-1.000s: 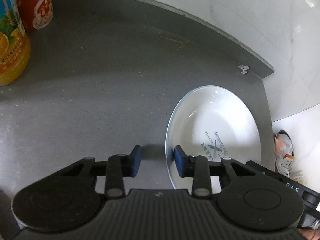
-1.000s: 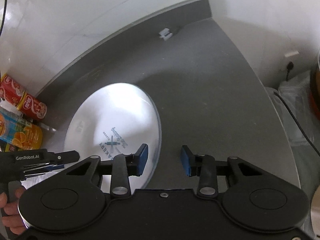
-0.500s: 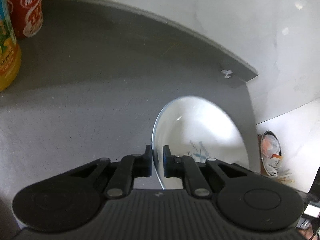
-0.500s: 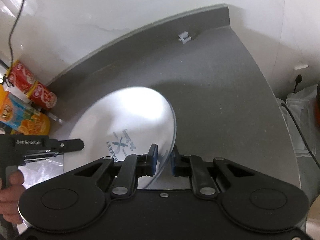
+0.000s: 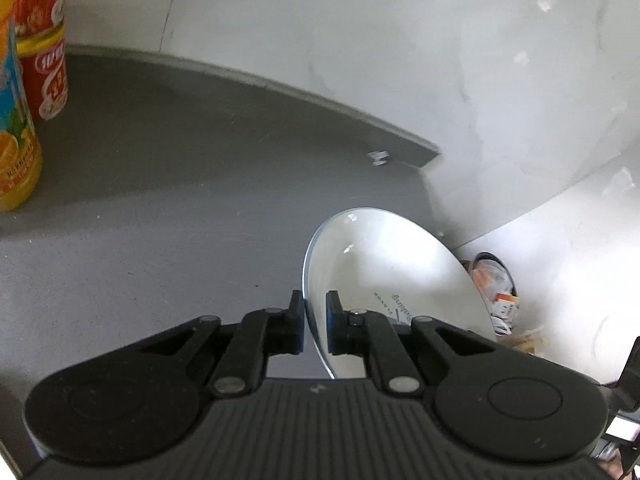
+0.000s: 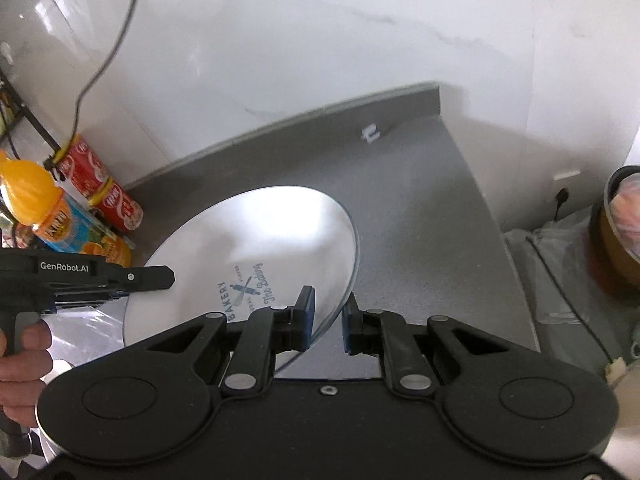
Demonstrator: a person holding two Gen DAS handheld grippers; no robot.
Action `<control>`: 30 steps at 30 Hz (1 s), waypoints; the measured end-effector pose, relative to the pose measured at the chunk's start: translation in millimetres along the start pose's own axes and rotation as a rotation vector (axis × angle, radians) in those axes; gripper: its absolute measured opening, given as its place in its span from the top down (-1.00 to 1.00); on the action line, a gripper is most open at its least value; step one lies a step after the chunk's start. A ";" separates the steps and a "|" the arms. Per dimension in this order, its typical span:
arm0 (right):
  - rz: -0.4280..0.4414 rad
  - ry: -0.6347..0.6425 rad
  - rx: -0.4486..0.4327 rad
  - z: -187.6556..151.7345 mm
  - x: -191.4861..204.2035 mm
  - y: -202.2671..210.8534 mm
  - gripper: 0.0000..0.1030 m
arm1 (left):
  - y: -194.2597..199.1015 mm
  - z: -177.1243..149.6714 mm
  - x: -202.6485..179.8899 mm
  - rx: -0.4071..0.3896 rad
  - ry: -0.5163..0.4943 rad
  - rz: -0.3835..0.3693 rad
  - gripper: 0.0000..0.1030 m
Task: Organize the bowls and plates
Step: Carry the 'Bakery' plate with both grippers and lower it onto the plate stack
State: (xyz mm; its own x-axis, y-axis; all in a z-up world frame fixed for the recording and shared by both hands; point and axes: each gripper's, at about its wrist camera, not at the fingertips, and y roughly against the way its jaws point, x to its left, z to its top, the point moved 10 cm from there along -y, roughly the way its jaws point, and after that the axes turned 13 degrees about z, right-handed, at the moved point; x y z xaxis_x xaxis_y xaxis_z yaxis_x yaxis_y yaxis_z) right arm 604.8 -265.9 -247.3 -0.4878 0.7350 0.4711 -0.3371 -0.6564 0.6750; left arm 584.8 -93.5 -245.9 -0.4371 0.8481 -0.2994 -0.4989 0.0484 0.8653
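Left wrist view: my left gripper (image 5: pixel 315 330) is pinched on the near-left rim of the white plate (image 5: pixel 384 276), one blue pad on each face with the rim between them. The plate appears lifted and tilted; its far edge hangs past the corner of the grey counter (image 5: pixel 168 184), with a bin of rubbish (image 5: pixel 496 292) showing below and beyond it. An orange juice bottle (image 5: pixel 16 128) and red cans (image 5: pixel 42 48) stand at the far left, well apart from the plate. Right wrist view: my right gripper (image 6: pixel 328 318) straddles the opposite rim of the same plate (image 6: pixel 256 248), the jaws a little apart; I cannot tell whether the pads actually touch the rim here, so I read it as loosely set rather than clamped. The left gripper (image 6: pixel 160 276) comes in from the left edge, a hand (image 6: pixel 20 352) on its handle. The plate shows its printed bakery logo and sits tilted above the counter (image 6: pixel 432 216). A brown pot (image 6: pixel 616 240) is at the far right, off the counter. Progress, as I judge it: one plate is grasped and raised, not yet set anywhere. No stack, rack or bowls are in sight, so placement and any remaining dishes are still to do.
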 end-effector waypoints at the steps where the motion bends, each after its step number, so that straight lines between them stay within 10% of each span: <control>1: -0.006 0.003 -0.009 0.3 3.9 6.2 0.73 | 6.5 -1.0 -1.4 -0.006 -0.004 -0.009 0.84; 30: 0.004 0.049 -0.131 -54.7 162.7 59.2 0.73 | 157.6 -41.4 101.6 -0.142 -0.038 -0.042 0.84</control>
State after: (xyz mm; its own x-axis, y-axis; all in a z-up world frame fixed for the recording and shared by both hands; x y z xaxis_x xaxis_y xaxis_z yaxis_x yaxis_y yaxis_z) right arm 461.5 -194.4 -161.8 -0.5269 0.7249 0.4437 -0.4353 -0.6785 0.5917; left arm 430.8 -21.5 -156.5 -0.3861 0.8664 -0.3166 -0.6182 0.0117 0.7859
